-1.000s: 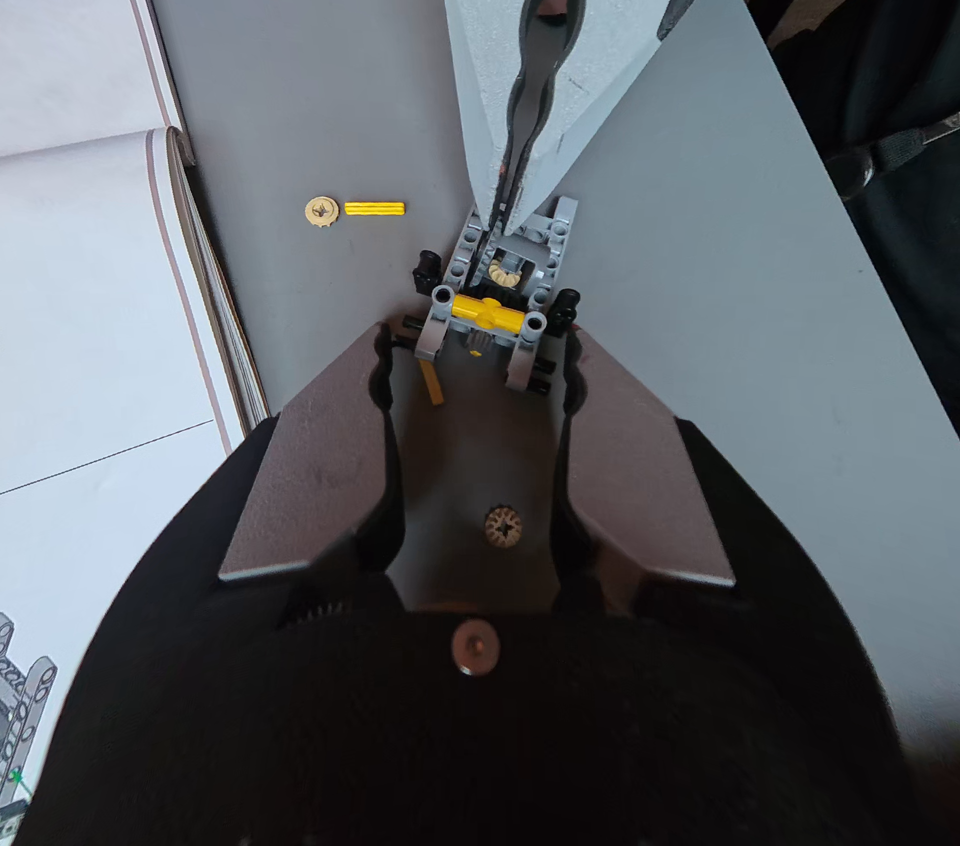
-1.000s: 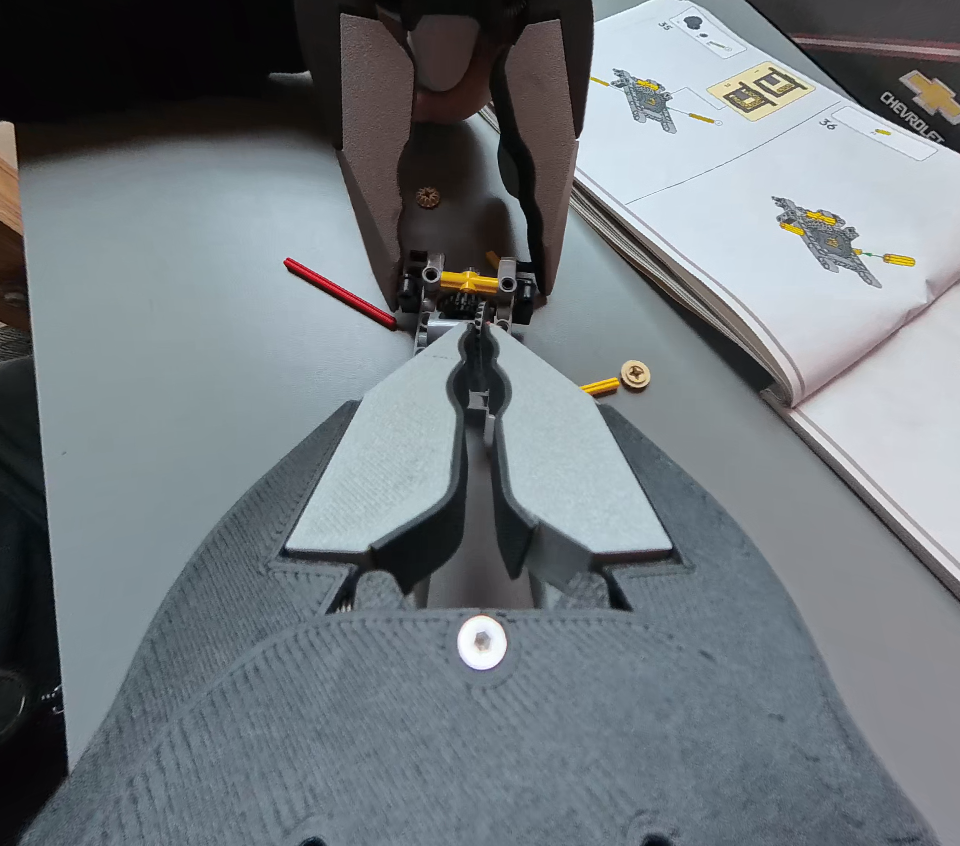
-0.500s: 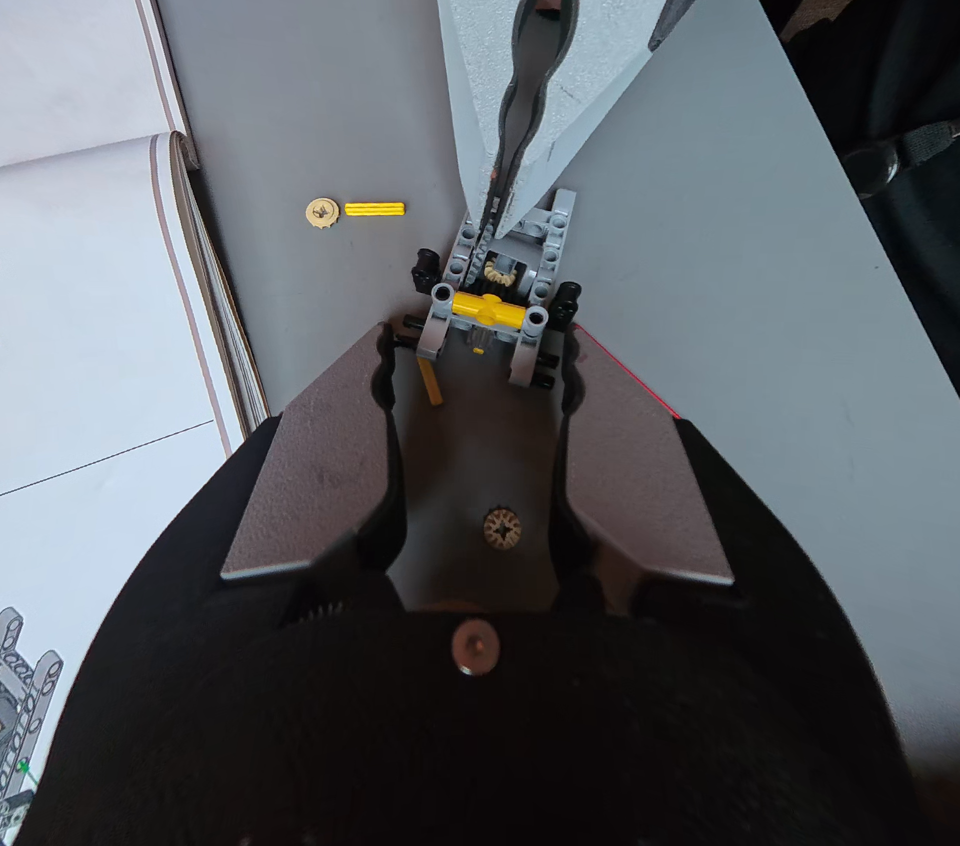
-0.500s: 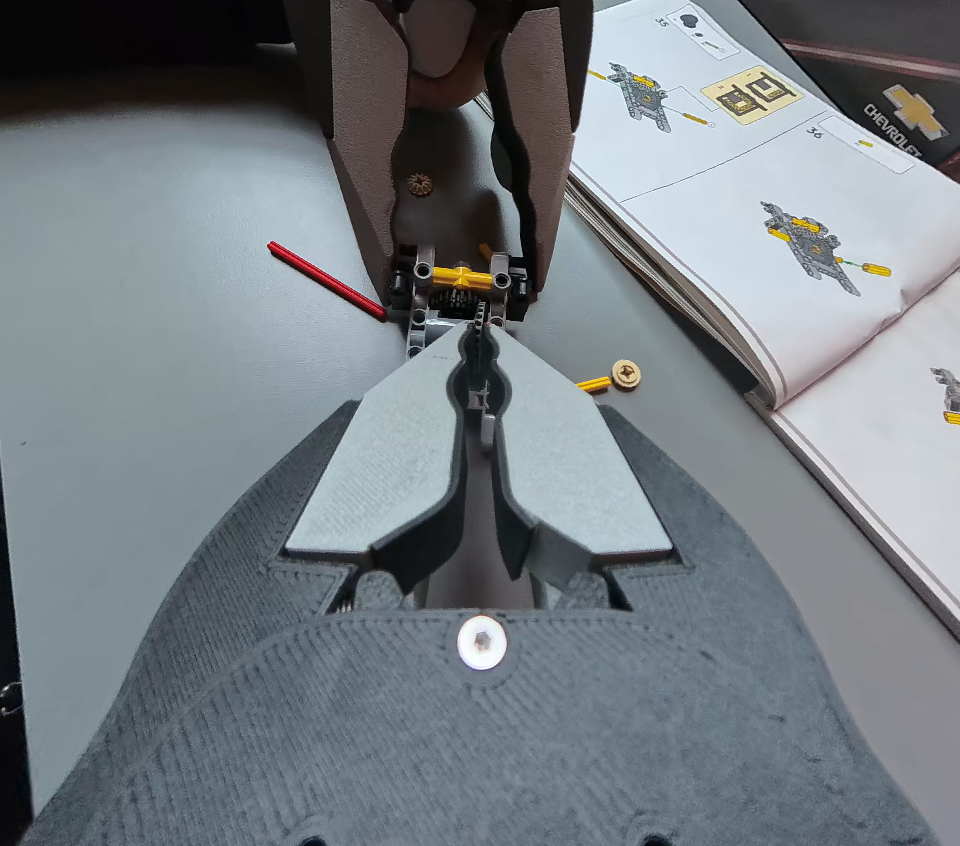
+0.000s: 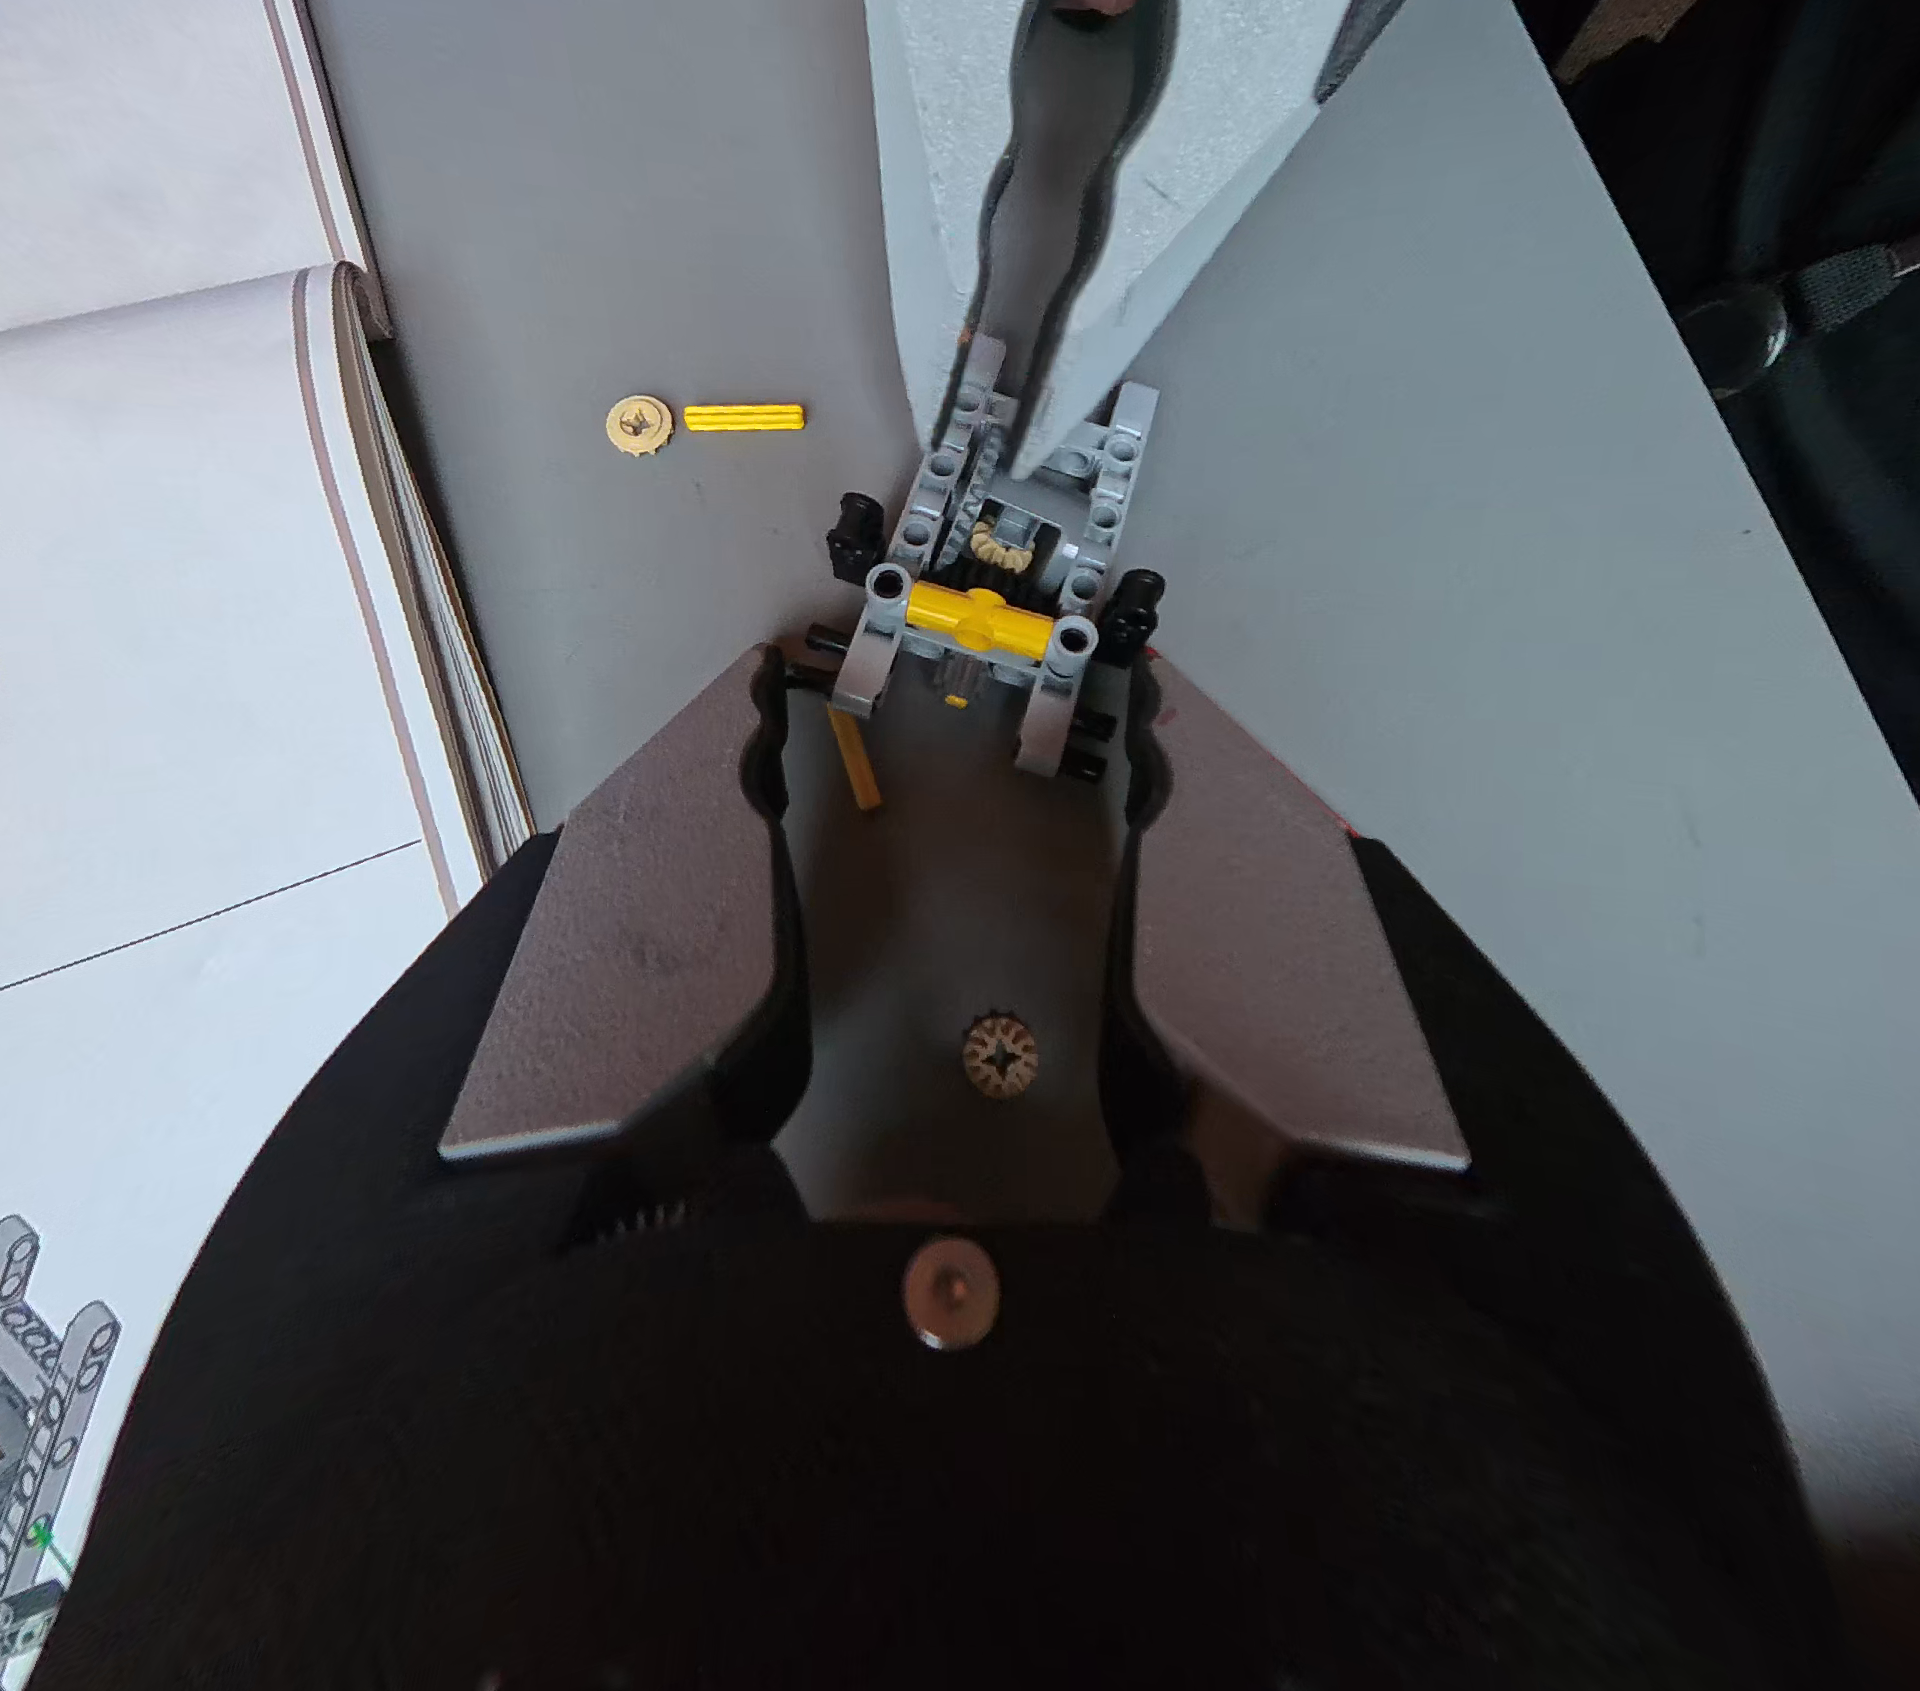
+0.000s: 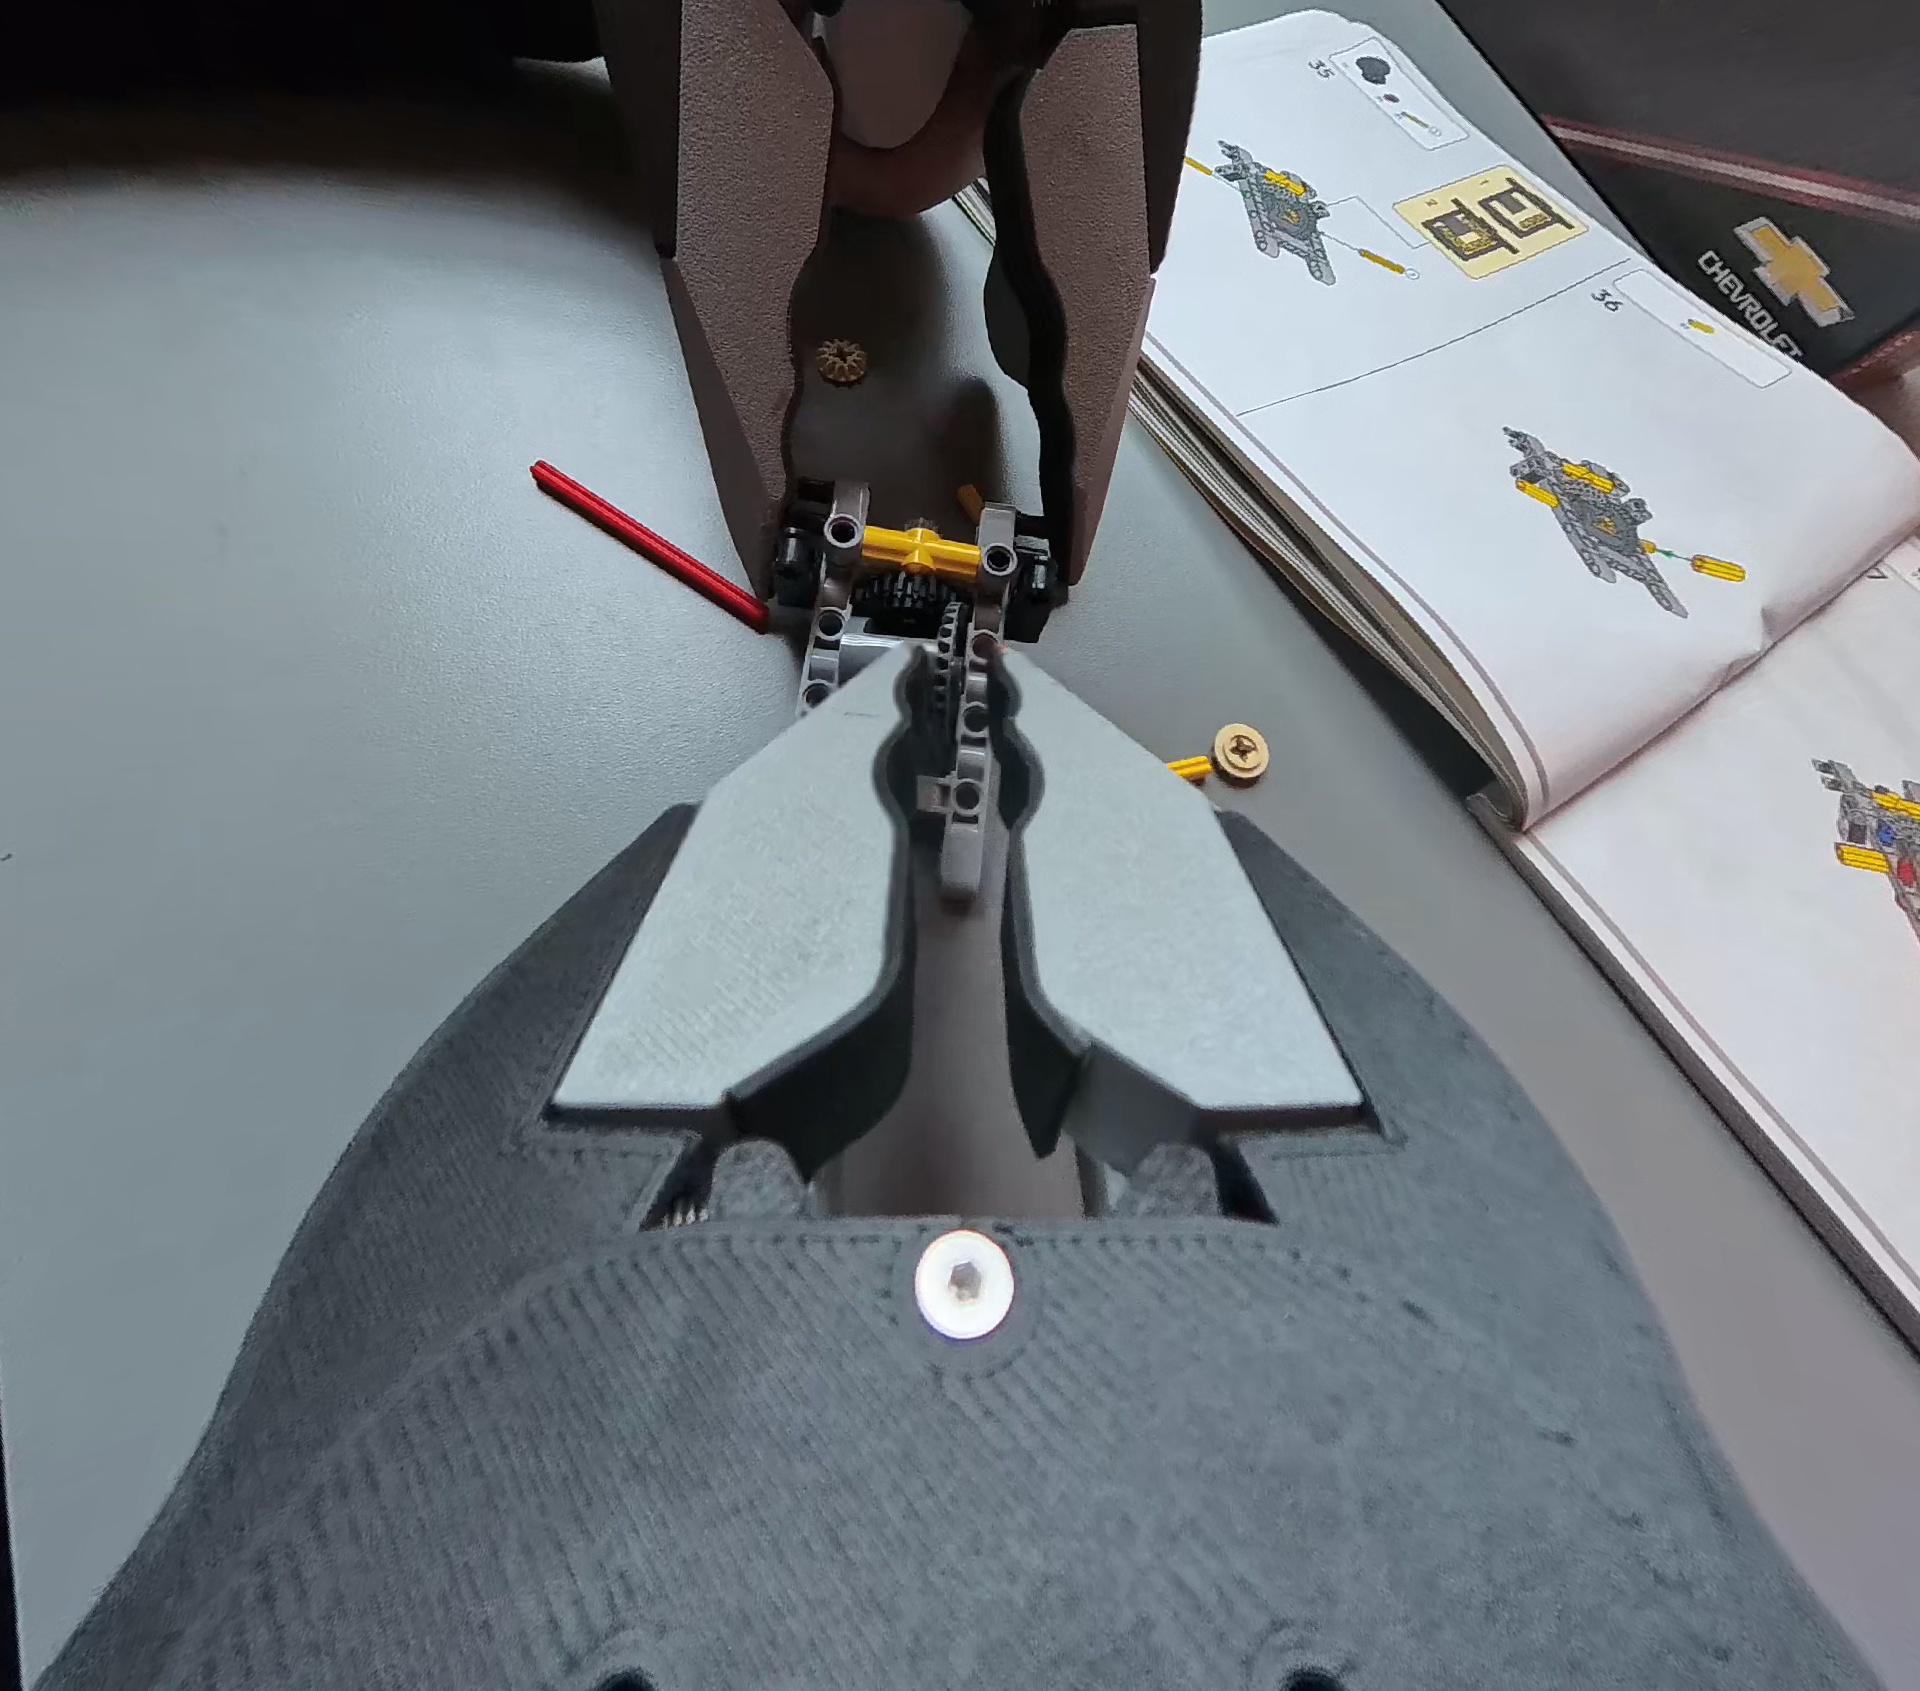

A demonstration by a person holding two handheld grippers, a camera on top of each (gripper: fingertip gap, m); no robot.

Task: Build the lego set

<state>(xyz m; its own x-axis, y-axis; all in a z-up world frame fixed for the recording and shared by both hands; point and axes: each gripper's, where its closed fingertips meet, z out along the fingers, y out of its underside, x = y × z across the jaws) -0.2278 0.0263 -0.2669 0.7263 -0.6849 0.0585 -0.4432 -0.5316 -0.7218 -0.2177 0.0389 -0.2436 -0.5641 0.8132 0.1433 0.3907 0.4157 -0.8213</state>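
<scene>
Lego assembly (image 5: 992, 602), grey beams with yellow cross-connector, on grey tabletop (image 5: 1455, 602) between both tools. Left hand-held gripper (image 5: 956, 706): dark fingers spread wide, tips flanking the black pins at either side. Right hand-held gripper (image 6: 951, 665): pale fingers nearly closed, pinching one grey beam. Nearby: tan gear (image 5: 1000, 1057), tan bush (image 5: 638, 426) beside yellow axle (image 5: 744, 417), red axle (image 6: 644, 545), open instruction booklet (image 6: 1507, 446).

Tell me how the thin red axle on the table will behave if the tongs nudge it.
The red axle is long, thin and lies flat on the smooth grey table, so it will probably slide or roll. It looks light. One end sits by the assembly, which may block it.
</scene>
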